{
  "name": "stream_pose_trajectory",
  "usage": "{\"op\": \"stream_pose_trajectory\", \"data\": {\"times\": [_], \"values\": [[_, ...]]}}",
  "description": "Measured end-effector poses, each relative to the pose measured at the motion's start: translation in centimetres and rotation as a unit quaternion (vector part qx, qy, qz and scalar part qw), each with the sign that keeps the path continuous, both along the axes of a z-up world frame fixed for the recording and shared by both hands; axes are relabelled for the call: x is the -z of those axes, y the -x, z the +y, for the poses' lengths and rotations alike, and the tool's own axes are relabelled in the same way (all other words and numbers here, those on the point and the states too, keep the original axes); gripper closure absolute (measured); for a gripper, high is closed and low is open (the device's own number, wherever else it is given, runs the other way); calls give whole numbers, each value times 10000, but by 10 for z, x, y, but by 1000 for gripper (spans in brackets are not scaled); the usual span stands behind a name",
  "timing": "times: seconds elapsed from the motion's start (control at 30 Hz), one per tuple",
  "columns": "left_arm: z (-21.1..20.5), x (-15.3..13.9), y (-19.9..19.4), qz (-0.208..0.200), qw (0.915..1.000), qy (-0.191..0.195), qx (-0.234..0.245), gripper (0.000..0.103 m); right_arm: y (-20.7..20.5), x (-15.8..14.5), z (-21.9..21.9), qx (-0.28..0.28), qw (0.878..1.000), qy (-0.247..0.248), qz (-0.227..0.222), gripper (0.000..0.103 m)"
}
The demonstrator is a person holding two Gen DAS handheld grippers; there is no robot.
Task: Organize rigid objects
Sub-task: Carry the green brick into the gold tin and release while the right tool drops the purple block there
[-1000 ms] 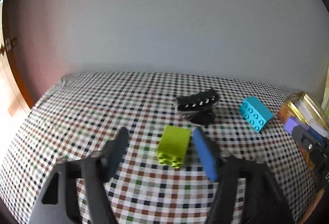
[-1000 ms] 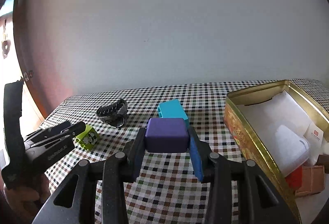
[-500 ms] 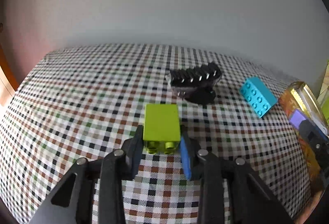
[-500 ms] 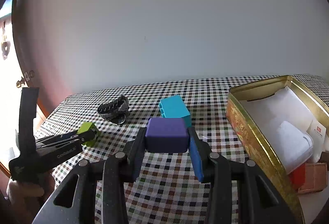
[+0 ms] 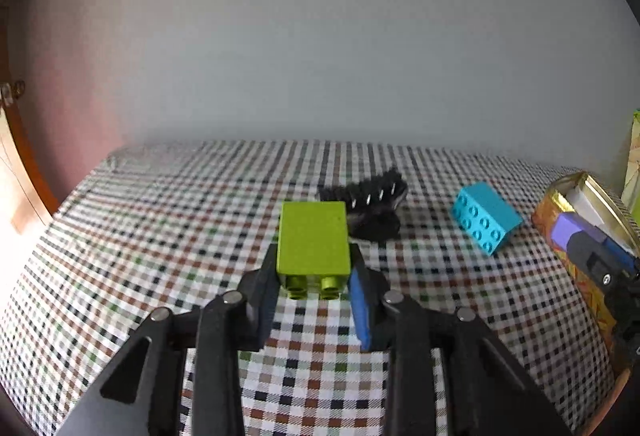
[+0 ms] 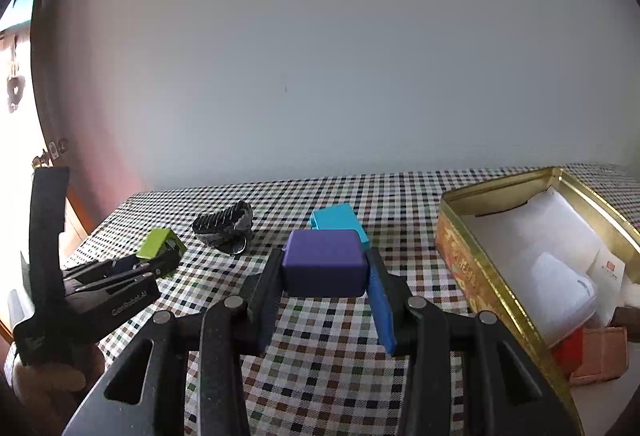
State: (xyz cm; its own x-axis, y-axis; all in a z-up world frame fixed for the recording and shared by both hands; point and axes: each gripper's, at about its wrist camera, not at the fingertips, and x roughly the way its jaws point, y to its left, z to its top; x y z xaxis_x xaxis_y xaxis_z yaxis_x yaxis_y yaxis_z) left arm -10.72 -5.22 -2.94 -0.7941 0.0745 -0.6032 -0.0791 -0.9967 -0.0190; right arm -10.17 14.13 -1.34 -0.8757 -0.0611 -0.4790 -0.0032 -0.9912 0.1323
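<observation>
While gripped: three bricks (image 5: 313,238), one tin (image 6: 472,268).

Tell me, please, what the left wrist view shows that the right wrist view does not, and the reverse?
Only the left wrist view shows the studs on the lime-green plastic brick clamped in the left gripper.

Only the right wrist view shows the inside of the gold rectangular tin, with white packaging and a red item, plus the hand holding the left gripper.

Both show the checked tablecloth, the black toothed hair clip, the turquoise studded brick and the purple block in the right gripper.
</observation>
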Motion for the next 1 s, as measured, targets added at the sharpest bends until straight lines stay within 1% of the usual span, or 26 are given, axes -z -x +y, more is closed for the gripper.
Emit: {"op": "stream_pose_trajectory", "data": {"times": [0.13, 0.2, 0.33, 0.53, 0.57, 1.0], "values": [[2, -7, -9, 259, 9995, 131, -130, 73, -2, -2, 1, 72, 9999, -60, 88, 60], [-10, 2, -3, 306, 9993, 153, -139, 73, -2, -2, 1, 108, 9998, -112, 138, 60], [-8, -3, -2, 368, 9991, 138, -186, 73, -2, -1, -2, 133, 9996, -182, 168, 60], [-8, -3, -11, 447, 9987, 110, -223, 73, -7, -2, -7, 114, 9990, -348, 269, 60], [1, -8, -17, 456, 9986, 109, -234, 73, -7, -2, -8, 102, 9989, -362, 273, 60], [15, -10, -40, 541, 9982, -19, -244, 73, -25, -1, 1, 97, 9985, -406, 347, 60]]}}
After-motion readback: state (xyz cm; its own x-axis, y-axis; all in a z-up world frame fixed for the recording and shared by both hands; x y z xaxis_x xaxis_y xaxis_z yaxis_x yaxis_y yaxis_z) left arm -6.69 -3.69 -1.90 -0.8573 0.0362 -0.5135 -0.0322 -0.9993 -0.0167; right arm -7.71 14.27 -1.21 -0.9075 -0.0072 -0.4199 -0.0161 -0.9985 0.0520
